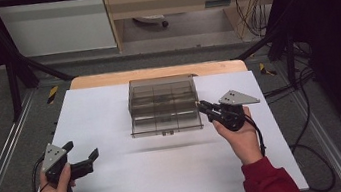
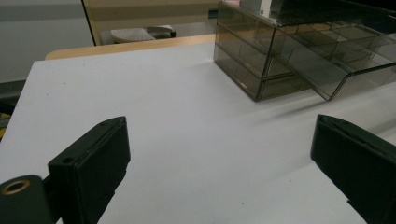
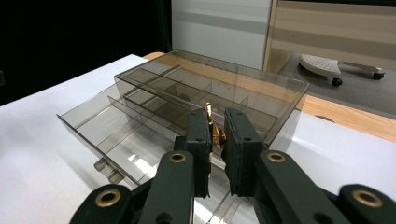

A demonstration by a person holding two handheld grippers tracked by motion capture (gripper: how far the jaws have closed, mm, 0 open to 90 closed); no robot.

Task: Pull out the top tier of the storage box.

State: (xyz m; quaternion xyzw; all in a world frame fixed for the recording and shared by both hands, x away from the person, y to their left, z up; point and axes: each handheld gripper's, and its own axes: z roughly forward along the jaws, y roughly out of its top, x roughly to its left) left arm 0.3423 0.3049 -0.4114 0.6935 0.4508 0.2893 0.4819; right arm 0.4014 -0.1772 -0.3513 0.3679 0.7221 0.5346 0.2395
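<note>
Drawer box (image 1: 163, 105) on white table (image 1: 113, 134) | right hand-held gripper (image 3: 215, 135) clamps gold piece (image 3: 214, 133) | left hand-held gripper (image 2: 219, 154) apart

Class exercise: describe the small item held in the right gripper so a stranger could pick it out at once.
Find the smoky clear compartment box with its drawer pulled out, mid-table. At its right corner, the right gripper pinches a small gold-coloured metal piece, the one shiny gold thing among grey plastic.

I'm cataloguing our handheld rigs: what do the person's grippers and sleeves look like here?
Both the left gripper and the right gripper are black, each with two flat black jaws, brass-coloured pivot rivets, a grey three-cornered plate on top and a trailing black cable. The person wears dark red sleeves.
</note>
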